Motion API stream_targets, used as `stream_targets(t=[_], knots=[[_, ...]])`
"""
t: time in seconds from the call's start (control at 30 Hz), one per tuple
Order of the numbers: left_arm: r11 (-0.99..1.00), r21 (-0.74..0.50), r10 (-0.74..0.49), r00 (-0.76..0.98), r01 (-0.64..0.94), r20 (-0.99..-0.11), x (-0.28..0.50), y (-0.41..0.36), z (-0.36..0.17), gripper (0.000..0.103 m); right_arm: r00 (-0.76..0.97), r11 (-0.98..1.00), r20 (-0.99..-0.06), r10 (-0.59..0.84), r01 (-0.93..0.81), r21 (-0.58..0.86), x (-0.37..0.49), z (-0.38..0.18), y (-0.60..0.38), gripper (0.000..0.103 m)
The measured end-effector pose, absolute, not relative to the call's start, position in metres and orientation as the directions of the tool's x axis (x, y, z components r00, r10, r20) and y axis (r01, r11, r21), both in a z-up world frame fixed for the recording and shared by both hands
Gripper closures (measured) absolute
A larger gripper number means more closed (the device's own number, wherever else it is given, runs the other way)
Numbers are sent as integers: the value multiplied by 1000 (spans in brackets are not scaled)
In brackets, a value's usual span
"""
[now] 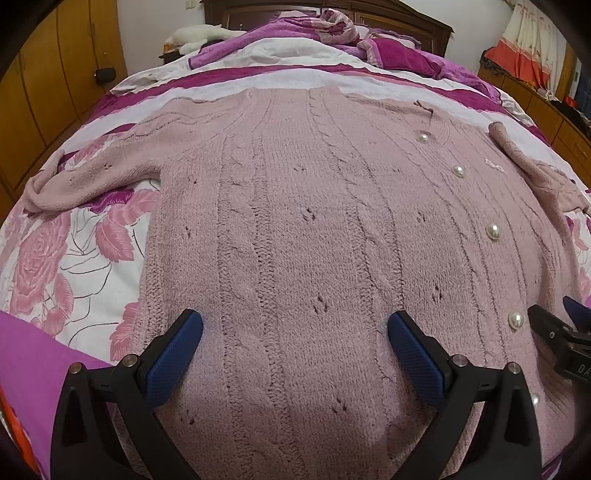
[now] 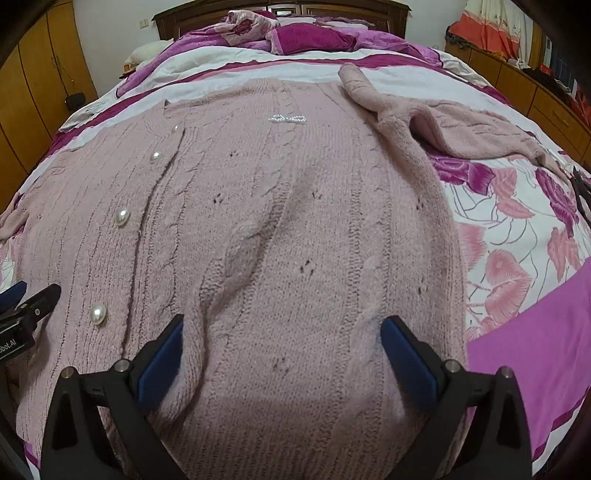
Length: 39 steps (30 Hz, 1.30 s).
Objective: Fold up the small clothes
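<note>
A dusty-pink cable-knit cardigan (image 1: 295,206) with pearl buttons (image 1: 493,232) lies flat, front up, on the bed; it also fills the right wrist view (image 2: 295,206). Its left sleeve (image 1: 88,177) stretches out sideways. Its right sleeve (image 2: 443,129) is folded back on itself beside the body. My left gripper (image 1: 295,332) is open, just above the left half of the hem area. My right gripper (image 2: 282,336) is open over the right half, where a raised wrinkle (image 2: 236,251) runs up the knit. Each gripper's tip shows at the edge of the other's view.
The bed has a floral pink and white sheet (image 1: 74,258) and a magenta border (image 2: 535,332). Rumpled purple bedding and pillows (image 1: 332,33) lie at the headboard. Wooden wardrobes (image 1: 44,74) stand at the left and low cabinets (image 2: 535,96) at the right.
</note>
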<state>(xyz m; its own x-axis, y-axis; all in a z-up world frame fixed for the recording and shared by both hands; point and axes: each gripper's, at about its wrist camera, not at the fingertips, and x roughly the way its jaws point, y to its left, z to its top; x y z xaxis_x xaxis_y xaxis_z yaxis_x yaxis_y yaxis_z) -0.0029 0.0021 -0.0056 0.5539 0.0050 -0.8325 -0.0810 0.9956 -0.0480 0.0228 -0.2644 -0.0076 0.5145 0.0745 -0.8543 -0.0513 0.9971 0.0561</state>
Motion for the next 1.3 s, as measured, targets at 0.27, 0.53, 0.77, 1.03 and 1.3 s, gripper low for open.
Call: stream_targets(t=[0.27,0.53,0.77,1.03,1.3], knots=[[996,-41,10,550,-81,-835,2,0,-6,19,515,997,-854,74,-51,56,23,-8,-264,0],[996,-40,11,549,-82,-836,2,-1,-5,19,515,997,-854,74,-51,56,23,-8,-264,0],[996,-40,12,549,-82,-835,2,-1,-5,19,515,997,-854,74,-51,55,23,-7,-264,0],[996,-39,12,550,-82,-835,2,-1,-5,19,515,997,-854,74,-51,55,23,-7,-265,0],[996,-38,13,550,-82,-835,2,-2,-5,19,515,997,-854,74,-51,55,23,-7,-265,0]])
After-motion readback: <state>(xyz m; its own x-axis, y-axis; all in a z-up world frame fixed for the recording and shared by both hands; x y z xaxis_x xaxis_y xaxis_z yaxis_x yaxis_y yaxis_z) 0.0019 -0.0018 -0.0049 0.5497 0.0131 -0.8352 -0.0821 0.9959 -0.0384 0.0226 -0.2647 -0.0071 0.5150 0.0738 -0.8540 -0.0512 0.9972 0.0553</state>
